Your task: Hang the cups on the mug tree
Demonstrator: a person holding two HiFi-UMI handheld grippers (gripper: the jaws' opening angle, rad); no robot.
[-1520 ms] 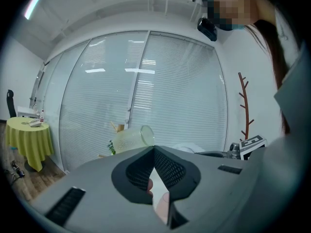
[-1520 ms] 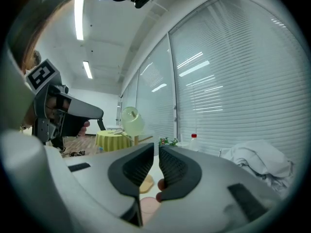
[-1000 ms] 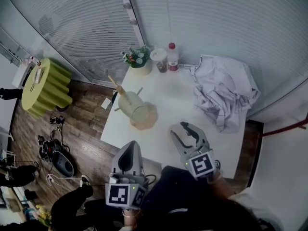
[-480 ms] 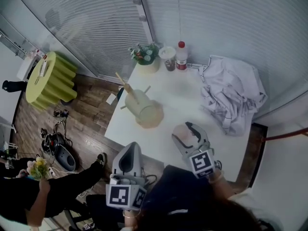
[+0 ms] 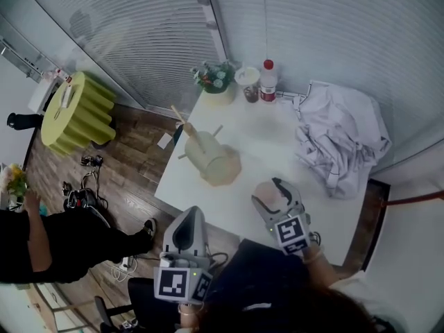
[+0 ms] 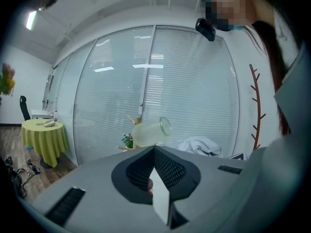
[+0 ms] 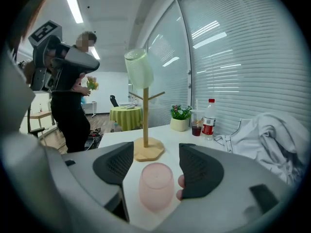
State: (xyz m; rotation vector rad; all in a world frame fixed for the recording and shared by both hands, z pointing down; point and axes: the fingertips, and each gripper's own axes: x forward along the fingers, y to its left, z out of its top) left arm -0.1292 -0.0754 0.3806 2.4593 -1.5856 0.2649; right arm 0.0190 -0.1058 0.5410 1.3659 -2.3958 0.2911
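Now, white table [image 5: 267,141], blinds [image 5: 312,26], left tool [image 6: 154,153] closed, right tool [image 7: 156,155] just spread round cup [image 7: 156,187]

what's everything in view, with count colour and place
table: 1, white, centre
mug tree: 1, wooden, table's left
hung cup: 1, pale green, on mug tree
pink cup: 1, pink, near edge
potted plant: 1, green, far edge
drink cup: 1, clear, beside plant
bottle: 1, red-capped, beside drink cup
garment: 1, white, table's right
round table: 1, yellow-green, floor left
person: 1, black clothes, left
left gripper: 1, grey, fingers together
right gripper: 1, grey, fingers just opened, flanking pink cup
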